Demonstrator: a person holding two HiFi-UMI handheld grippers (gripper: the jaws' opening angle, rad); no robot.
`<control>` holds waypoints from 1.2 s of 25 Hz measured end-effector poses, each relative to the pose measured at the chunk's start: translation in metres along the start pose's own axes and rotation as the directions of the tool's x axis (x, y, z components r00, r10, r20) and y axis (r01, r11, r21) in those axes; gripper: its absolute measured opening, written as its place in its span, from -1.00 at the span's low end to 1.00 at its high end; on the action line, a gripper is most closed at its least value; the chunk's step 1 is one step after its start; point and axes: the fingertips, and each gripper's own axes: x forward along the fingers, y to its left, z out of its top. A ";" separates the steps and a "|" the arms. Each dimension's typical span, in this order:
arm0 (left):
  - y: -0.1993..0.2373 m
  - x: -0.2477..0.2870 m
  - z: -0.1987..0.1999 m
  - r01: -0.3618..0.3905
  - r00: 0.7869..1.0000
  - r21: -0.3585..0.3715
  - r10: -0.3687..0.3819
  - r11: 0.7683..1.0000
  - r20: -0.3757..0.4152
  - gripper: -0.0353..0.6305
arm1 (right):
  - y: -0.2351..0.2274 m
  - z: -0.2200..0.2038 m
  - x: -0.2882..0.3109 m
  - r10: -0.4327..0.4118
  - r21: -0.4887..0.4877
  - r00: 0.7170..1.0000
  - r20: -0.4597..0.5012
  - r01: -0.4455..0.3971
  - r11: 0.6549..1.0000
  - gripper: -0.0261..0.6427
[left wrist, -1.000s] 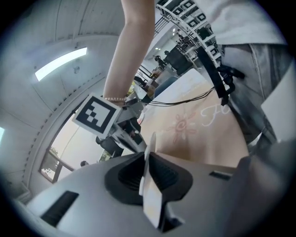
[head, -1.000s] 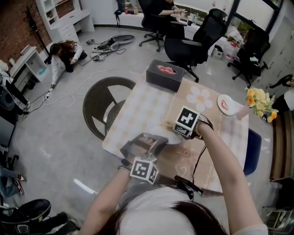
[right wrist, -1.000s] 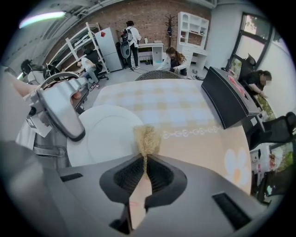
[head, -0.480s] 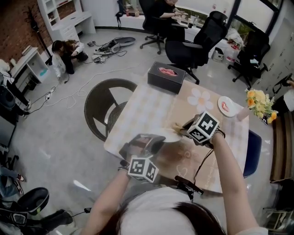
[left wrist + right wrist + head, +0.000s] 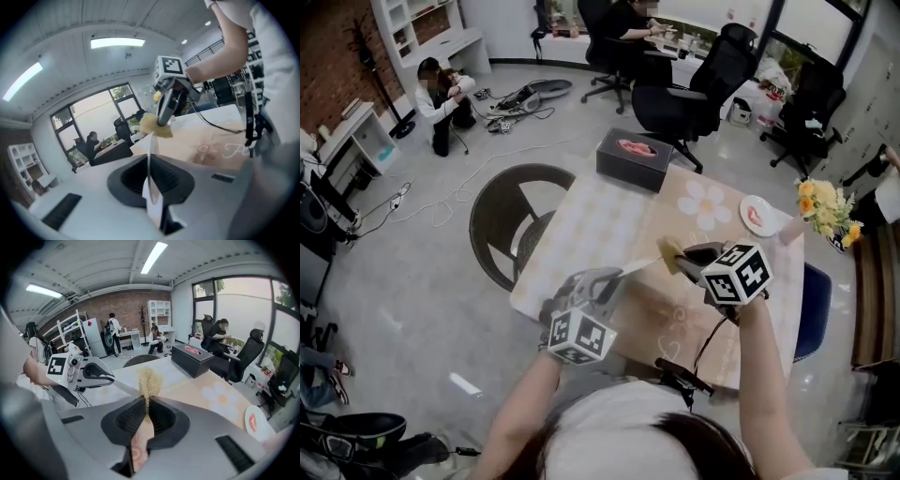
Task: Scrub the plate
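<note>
— Plate (image 5: 149,165), location?
— Clamped edge-on between the closed jaws of the left gripper (image 5: 151,187). The head view shows what that camera cannot: the plate (image 5: 639,267) is held up off the table (image 5: 600,220), near its front edge, tilted, with the left gripper (image 5: 607,279) at its near rim.

— Right gripper (image 5: 147,405)?
— Jaws narrow, pinching a yellow sponge (image 5: 149,379) that stands up out of them. Its own view does not settle contact. The left gripper view does: the sponge (image 5: 154,125) sits against the plate's far rim, under the right gripper (image 5: 162,121).

— Confirmed from above?
— Yes. The sponge (image 5: 668,249) meets the plate's far end, and the right gripper (image 5: 687,255) comes in from the right side.

— Farther back?
— A black tissue box (image 5: 635,157) stands at the table's far left corner. A small white dish with a red patch (image 5: 759,214) lies at the far right, with flowers (image 5: 821,201) just beyond it. Only the right gripper view shows the brick wall (image 5: 122,305).
</note>
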 end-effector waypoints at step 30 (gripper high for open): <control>0.026 -0.001 -0.054 0.062 0.987 -0.927 0.113 0.371 0.111 -0.82 | 0.008 0.002 0.001 -0.262 0.261 0.937 0.232 0.200 0.945 -0.84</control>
